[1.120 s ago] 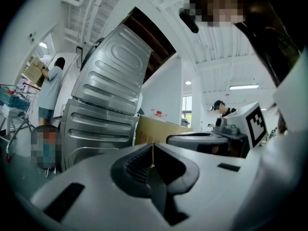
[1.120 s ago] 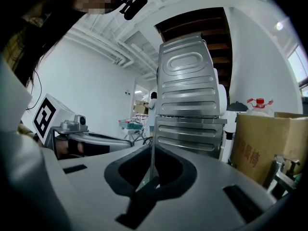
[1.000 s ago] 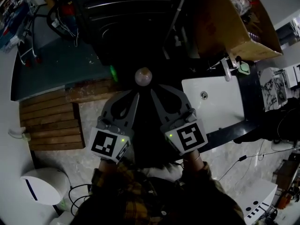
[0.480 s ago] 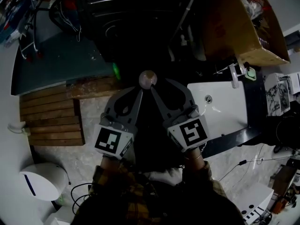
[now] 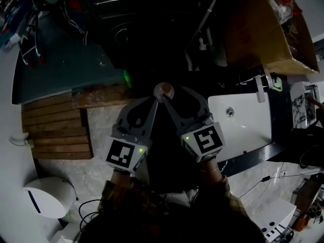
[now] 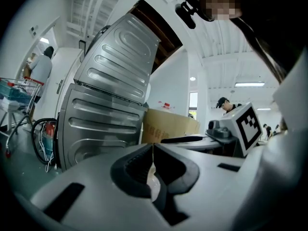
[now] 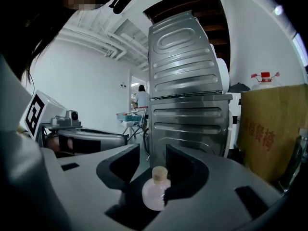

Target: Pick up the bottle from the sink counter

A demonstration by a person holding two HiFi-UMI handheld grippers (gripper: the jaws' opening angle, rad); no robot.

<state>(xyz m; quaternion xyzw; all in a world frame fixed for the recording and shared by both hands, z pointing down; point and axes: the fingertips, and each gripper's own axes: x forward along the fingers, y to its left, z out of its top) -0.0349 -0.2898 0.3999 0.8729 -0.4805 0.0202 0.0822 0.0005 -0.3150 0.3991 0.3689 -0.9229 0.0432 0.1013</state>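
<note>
both grippers have sunk a little in the head view, and the right gripper (image 7: 153, 152) has just been opening its jaws with the bottle (image 7: 155, 194) standing between them. a ribbed steel cabinet (image 7: 187, 105) looms behind, a cardboard box (image 5: 263, 29) beside it. the white sink (image 5: 248, 120) and its dark counter (image 5: 280, 128) lie well off to the right of the pair. the bottle is off that counter, upright where the two grippers' tips meet. it sits close against the right gripper's right-hand jaw while the other jaw stands clear. the left gripper (image 6: 153, 147) has its jaws together; a pale sliver shows in the slit, and what it is cannot be told. the danger, judged from here: with the right jaws spread and nothing seen clamping the bottle, it could tip or drop if either hand shifts. a second ago the right jaws were drawn in at the bottle. now they gape, and the sink sits further right in the frame.
</note>
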